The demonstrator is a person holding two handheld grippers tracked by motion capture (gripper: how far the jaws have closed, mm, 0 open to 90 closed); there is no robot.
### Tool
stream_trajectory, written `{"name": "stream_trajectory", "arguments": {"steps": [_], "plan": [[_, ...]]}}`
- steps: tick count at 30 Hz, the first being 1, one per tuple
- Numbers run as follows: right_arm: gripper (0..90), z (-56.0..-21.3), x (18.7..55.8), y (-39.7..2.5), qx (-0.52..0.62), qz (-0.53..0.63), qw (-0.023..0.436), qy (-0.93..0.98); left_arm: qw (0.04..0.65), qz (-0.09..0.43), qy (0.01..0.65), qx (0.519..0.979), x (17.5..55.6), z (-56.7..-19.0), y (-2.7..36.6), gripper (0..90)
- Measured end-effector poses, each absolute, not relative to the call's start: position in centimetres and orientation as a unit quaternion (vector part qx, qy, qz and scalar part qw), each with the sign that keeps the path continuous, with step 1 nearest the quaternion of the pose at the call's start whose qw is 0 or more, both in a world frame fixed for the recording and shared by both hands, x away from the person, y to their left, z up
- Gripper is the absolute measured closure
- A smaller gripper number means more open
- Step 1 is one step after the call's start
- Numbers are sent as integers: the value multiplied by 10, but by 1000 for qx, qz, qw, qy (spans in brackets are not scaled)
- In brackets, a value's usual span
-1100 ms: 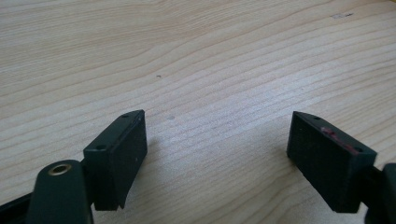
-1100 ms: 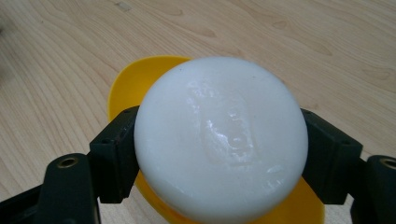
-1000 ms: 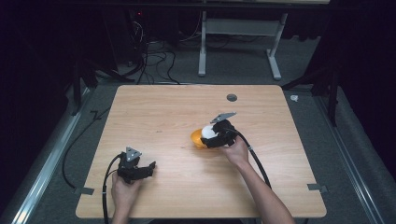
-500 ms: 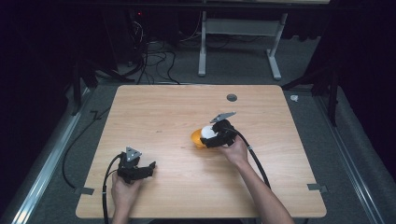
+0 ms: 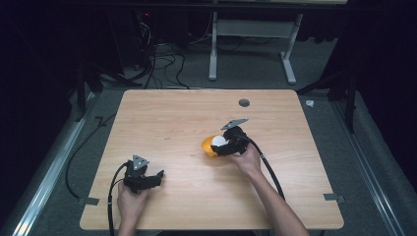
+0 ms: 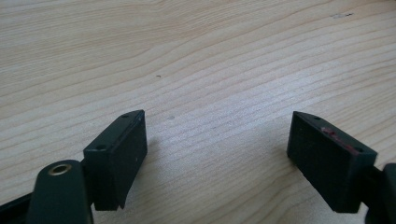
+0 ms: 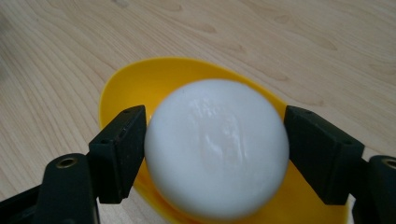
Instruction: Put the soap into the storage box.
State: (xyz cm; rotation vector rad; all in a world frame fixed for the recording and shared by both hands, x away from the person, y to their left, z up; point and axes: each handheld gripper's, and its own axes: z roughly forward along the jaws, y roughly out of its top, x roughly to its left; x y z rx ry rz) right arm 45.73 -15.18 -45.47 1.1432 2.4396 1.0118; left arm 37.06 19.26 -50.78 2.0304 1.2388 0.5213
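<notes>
pale wood-grain tabletop [image 5: 187, 128] fills the middle of a dark room, with grey floor and tangled cables around it. nearest the person, at the table's near left, the left hand [image 5: 129, 202] rests on the wood and holds the left gripper [image 5: 156, 177] low over the surface. in the left gripper view its two black jaws stand wide apart with only bare wood grain between them, touching nothing.

farther in, near the table's centre and a little to the right, the right hand [image 5: 248, 161] holds the right gripper [image 7: 215, 154], its grey three-cornered plate tilted upward and its black cable trailing back along the forearm toward the near edge. in the right gripper view the jaws are clamped on a smooth glossy white ball [image 7: 216, 153], one pad pressing each side. the ball sits just above or inside a shallow yellow plastic bowl [image 7: 154, 79] that rests on the table; whether it touches the bowl's floor cannot be told.

beyond them a small dark round grommet [image 5: 244, 103] sits near the far edge, and past the table stand the white legs of a desk frame [image 5: 213, 49].
</notes>
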Motion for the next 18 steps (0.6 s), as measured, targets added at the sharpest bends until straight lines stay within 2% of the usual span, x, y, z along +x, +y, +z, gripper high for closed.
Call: {"name": "stream_trajectory", "arguments": {"steps": [18], "plan": [[268, -435, 450, -165, 390, 385, 148, 823, 346, 201, 477, 782, 371, -508, 193, 206]]}}
